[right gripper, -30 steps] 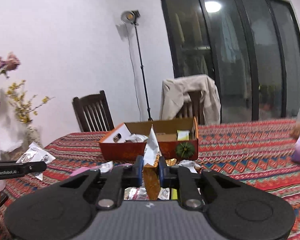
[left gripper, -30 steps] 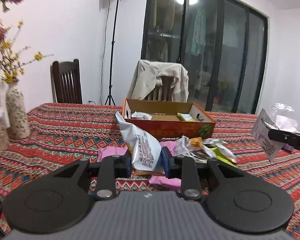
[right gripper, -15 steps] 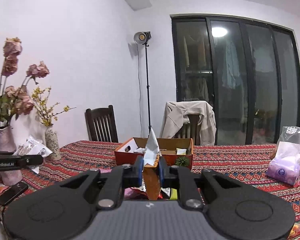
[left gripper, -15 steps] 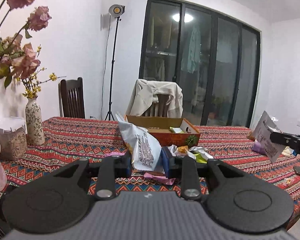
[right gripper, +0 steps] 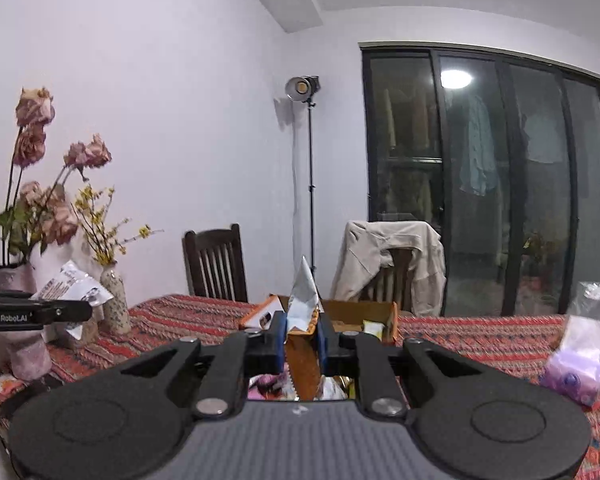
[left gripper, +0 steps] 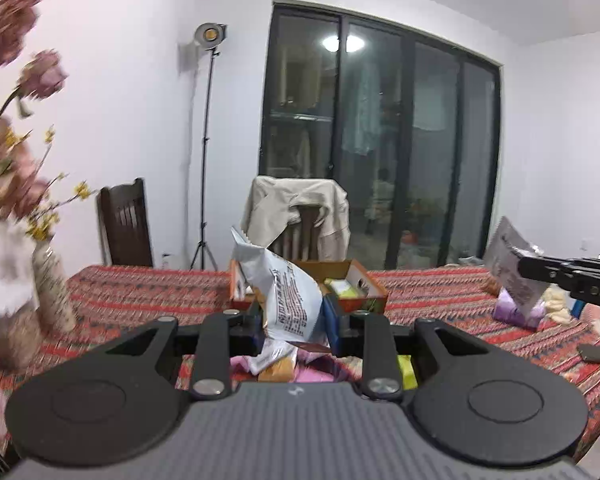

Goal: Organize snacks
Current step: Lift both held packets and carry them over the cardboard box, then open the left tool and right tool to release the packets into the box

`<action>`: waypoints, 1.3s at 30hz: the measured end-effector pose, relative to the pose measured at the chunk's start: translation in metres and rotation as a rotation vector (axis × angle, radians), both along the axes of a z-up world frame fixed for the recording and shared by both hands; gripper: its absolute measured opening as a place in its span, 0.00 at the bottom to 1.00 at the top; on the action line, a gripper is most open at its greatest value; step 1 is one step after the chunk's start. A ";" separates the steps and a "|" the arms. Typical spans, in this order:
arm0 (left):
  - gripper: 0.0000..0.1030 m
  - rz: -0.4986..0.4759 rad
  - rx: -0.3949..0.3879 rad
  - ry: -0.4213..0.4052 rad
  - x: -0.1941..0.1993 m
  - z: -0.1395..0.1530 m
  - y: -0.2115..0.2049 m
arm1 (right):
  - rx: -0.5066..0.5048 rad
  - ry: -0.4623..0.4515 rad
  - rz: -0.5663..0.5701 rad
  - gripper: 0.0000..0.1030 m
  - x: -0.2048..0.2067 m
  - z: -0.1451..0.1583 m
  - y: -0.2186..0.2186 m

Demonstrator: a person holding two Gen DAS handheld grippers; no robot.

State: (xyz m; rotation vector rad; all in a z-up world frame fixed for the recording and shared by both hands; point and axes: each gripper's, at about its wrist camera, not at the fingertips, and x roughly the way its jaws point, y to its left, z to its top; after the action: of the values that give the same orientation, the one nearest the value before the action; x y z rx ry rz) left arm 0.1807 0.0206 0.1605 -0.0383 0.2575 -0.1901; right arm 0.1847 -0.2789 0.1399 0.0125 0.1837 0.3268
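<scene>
My left gripper is shut on a white snack bag with red print, held up above the table. My right gripper is shut on an orange and silver snack packet, also held high. An orange cardboard box with a few snacks inside sits beyond both; it also shows in the right wrist view. Several loose snack packets lie on the cloth below the left gripper. The right gripper with its packet shows at the right of the left wrist view.
A patterned red tablecloth covers the table. Vases with dried flowers stand at the left. A purple tissue pack lies at the right. Two chairs, one draped with a beige jacket, stand behind the table.
Both grippers have risen and pulled back from the table with their packets still held. The box and loose snacks now look farther and lower.
</scene>
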 end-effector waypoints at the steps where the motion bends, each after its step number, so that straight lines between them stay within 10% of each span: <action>1: 0.28 -0.012 -0.006 0.002 0.009 0.008 0.002 | -0.003 -0.001 0.003 0.14 0.008 0.007 -0.002; 10: 0.28 -0.073 0.010 0.039 0.114 0.071 0.006 | -0.036 0.073 0.076 0.15 0.121 0.071 -0.020; 23: 0.28 -0.106 0.090 0.169 0.328 0.081 -0.026 | -0.080 0.315 0.159 0.15 0.360 0.108 0.004; 31: 0.26 -0.093 0.007 0.313 0.460 0.028 -0.031 | -0.127 0.479 0.118 0.15 0.504 0.043 0.043; 39: 0.26 -0.024 -0.031 0.583 0.567 -0.097 -0.027 | -0.143 0.680 0.060 0.15 0.594 -0.085 0.066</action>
State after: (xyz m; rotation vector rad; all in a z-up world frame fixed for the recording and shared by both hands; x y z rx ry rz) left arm 0.7473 -0.0059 0.0634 -0.1220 0.8367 -0.2039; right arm 0.7791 -0.2133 0.0554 -0.0244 0.8820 0.3594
